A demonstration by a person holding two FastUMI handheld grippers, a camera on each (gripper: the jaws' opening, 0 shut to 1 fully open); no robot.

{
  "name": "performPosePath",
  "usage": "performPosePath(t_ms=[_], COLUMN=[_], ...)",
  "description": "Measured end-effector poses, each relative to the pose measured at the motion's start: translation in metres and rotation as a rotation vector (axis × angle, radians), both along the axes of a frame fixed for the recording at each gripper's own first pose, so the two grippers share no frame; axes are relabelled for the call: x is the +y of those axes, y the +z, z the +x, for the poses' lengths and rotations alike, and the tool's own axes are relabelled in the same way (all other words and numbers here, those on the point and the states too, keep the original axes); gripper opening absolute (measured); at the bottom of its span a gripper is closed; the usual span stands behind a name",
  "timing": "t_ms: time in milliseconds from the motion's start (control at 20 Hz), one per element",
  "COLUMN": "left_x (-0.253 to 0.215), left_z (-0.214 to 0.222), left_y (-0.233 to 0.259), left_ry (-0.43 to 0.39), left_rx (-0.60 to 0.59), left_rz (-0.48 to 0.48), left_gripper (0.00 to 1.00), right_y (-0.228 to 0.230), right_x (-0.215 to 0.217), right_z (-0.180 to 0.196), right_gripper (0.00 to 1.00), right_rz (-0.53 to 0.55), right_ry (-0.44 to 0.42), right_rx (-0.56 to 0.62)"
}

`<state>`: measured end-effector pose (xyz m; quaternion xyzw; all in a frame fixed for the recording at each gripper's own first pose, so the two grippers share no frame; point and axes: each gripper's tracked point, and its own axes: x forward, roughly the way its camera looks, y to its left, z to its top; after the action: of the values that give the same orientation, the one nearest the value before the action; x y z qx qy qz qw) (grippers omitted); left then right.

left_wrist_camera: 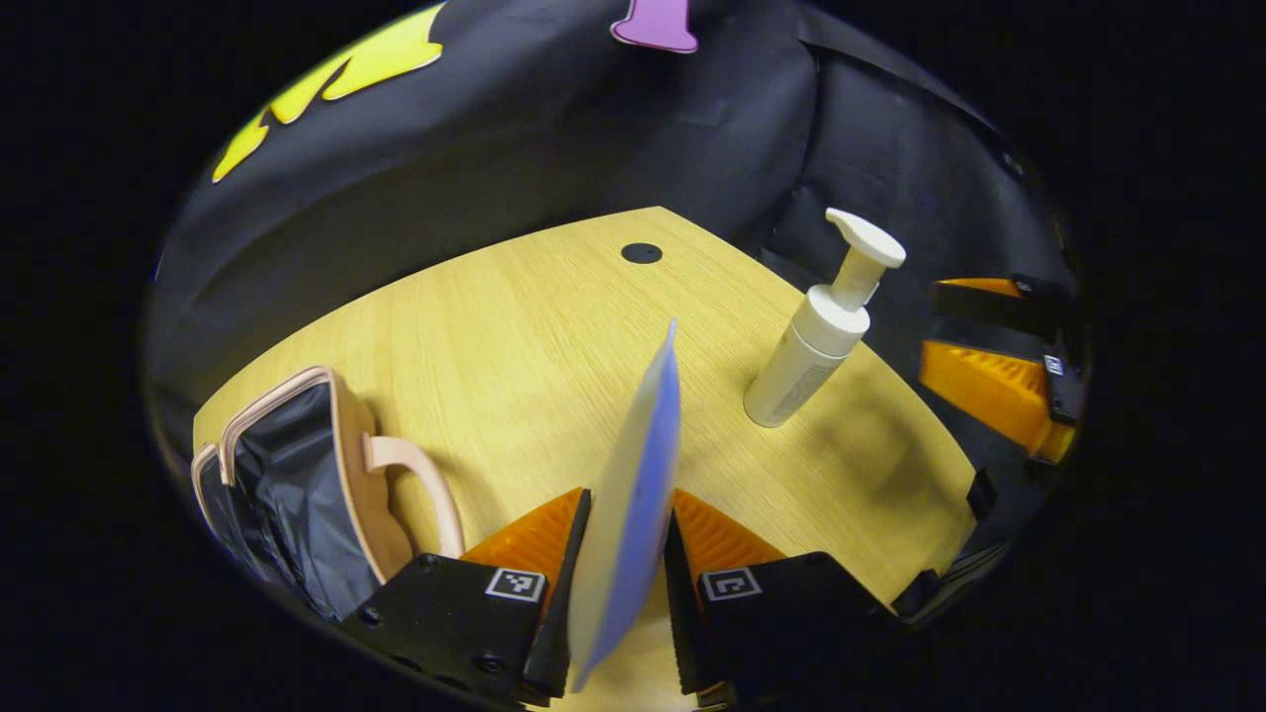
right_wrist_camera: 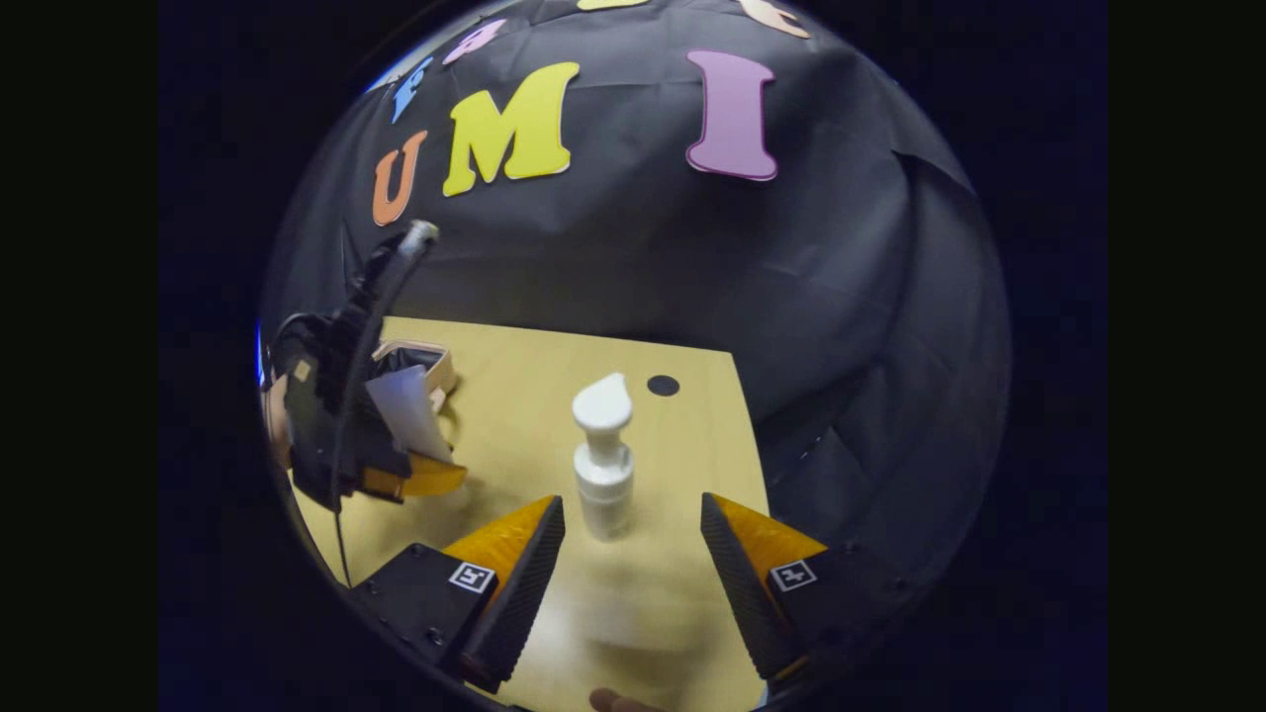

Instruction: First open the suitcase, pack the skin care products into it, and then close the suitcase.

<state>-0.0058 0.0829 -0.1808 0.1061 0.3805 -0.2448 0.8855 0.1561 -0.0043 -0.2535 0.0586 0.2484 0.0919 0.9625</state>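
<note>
**Sachet gripped on the left, pump bottle standing free on the right**

While the left hand-held gripper clamps a flat pale-blue skin care sachet edge-on between both fingers, the suitcase sits open at the left part of the wooden desk. From the left gripper view, the sachet stands nearly upright in the grip, its thin edge rising above the desk. The suitcase is a small pinkish case with a dark lining and a curved handle on the side nearest the gripper; it lies just to the left of the gripper's fingers, and the sachet is not inside it.

A white pump bottle stands upright on the desk, right of the sachet and well apart from the suitcase. A small dark round hole marks the far part of the desk. At the right edge of this view the other hand-held gripper shows in part.

From the right gripper view, the right hand-held gripper has its fingers spread wide, grasping nothing. The pump bottle stands just ahead of the gap between them, touching neither finger. Farther left, the left hand-held gripper hangs above the desk with the sachet in it, and the suitcase sits behind it near the black cloth wall.
</note>
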Motion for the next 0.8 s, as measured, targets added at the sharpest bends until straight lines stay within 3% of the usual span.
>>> performPosePath(t_ms=[100, 150, 200, 400, 600, 650, 800], left_x=[0.036, 0.019, 0.043, 0.091, 0.124, 0.134, 0.167], left_z=[-0.026, -0.035, -0.038, -0.078, -0.092, -0.095, -0.096], left_y=[0.033, 0.038, 0.045, 0.089, 0.098, 0.1, 0.103], left_ry=[0.032, 0.043, 0.052, 0.092, 0.137, 0.147, 0.19], left_rx=[-0.011, -0.024, -0.033, -0.061, -0.067, -0.067, -0.063], left_rz=[-0.013, -0.019, -0.022, -0.02, -0.005, -0.004, 0.004], left_gripper=[0.43, 0.43, 0.43, 0.43, 0.43, 0.43, 0.43], right_y=[-0.005, -0.009, -0.014, -0.038, -0.049, -0.052, -0.046], right_x=[0.009, 0.012, 0.018, 0.026, 0.031, 0.032, 0.032], right_z=[0.02, 0.029, 0.035, 0.047, 0.048, 0.051, 0.037], right_gripper=[0.82, 0.82, 0.82, 0.69, 0.63, 0.51, 0.5], right_rz=[0.007, 0.009, 0.01, 0.044, 0.026, 0.02, -0.015], right_ry=[-0.01, -0.01, -0.011, -0.059, -0.078, -0.084, -0.11], right_rx=[0.001, 0.004, 0.013, 0.08, 0.091, 0.089, 0.103])
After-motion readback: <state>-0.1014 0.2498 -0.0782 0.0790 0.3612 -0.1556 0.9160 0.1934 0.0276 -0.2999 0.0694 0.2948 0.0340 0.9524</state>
